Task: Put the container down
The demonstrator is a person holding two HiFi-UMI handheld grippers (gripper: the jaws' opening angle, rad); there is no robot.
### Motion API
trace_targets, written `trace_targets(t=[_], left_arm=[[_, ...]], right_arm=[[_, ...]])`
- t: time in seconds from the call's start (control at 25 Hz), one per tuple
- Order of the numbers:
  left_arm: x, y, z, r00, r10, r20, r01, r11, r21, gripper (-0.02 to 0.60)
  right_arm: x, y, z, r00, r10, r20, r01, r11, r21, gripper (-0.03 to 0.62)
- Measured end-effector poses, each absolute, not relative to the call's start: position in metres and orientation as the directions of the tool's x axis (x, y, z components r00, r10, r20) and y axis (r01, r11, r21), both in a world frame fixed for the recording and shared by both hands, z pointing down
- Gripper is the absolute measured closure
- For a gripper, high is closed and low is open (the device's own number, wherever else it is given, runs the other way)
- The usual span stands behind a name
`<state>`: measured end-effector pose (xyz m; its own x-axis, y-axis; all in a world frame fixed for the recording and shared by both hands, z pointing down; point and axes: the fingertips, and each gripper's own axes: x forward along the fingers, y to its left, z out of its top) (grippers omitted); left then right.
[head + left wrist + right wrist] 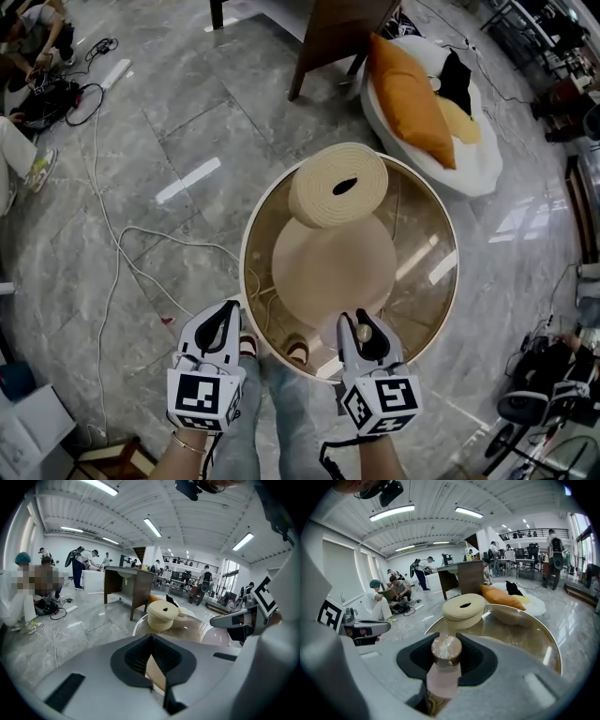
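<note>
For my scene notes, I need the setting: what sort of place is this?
Probably a large open workspace or lab hall: marble floor with loose cables, ceiling strip lights, and people at desks behind.

Left gripper (223, 317) closed, right gripper (364, 330) clamped.

Glass table (441, 281): near and right parts of top bare, open to approach from above. Woven ring (337, 186): 1 obstacle, on far part of top. Floor left: loose cable (122, 253). Beyond table: beanbag (478, 159), wooden desk (333, 33), both clear of top.
</note>
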<state>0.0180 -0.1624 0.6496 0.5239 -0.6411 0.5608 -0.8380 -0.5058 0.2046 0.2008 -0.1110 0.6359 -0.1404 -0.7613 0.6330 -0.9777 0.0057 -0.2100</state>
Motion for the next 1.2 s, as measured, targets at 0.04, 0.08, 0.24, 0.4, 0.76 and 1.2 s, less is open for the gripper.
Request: trace_targets(t=[0.04,0.08,0.24,0.4,0.76,1.2], left_arm=[[0.015,-0.162,0.651,0.52,-0.643,0.562,-0.841,-0.502,0.203,0.589],[0.012,-0.162,0.653,0.516,-0.646,0.563,-0.843,-0.498,0.201,0.589],[0.0,-0.16,0.66,0.496,-0.654,0.571,-0.857,-0.476,0.198,0.589],[-0.009,-0.159,0.663,0.477,-0.666,0.573,-0.87,-0.451,0.201,0.589],[-0.022,-0.154,0.671,0.454,-0.673,0.584,-0.884,-0.421,0.203,0.589],[-0.044,-0.168,0.68,0.417,-0.689,0.593,-0.904,-0.383,0.192,0.589]], right_arm=[[0.198,-0.113,0.638,-0.147,-0.759,0.635,-0.978,0.013,-0.21,0.479],[0.194,-0.114,0.641,-0.153,-0.757,0.635,-0.977,0.021,-0.211,0.479],[0.182,-0.122,0.65,-0.179,-0.748,0.639,-0.976,0.055,-0.209,0.479],[0.171,-0.128,0.662,-0.21,-0.73,0.65,-0.973,0.094,-0.21,0.479],[0.152,-0.145,0.684,-0.264,-0.688,0.676,-0.964,0.2,-0.173,0.479],[0.139,-0.171,0.701,-0.294,-0.653,0.697,-0.953,0.254,-0.164,0.479]])
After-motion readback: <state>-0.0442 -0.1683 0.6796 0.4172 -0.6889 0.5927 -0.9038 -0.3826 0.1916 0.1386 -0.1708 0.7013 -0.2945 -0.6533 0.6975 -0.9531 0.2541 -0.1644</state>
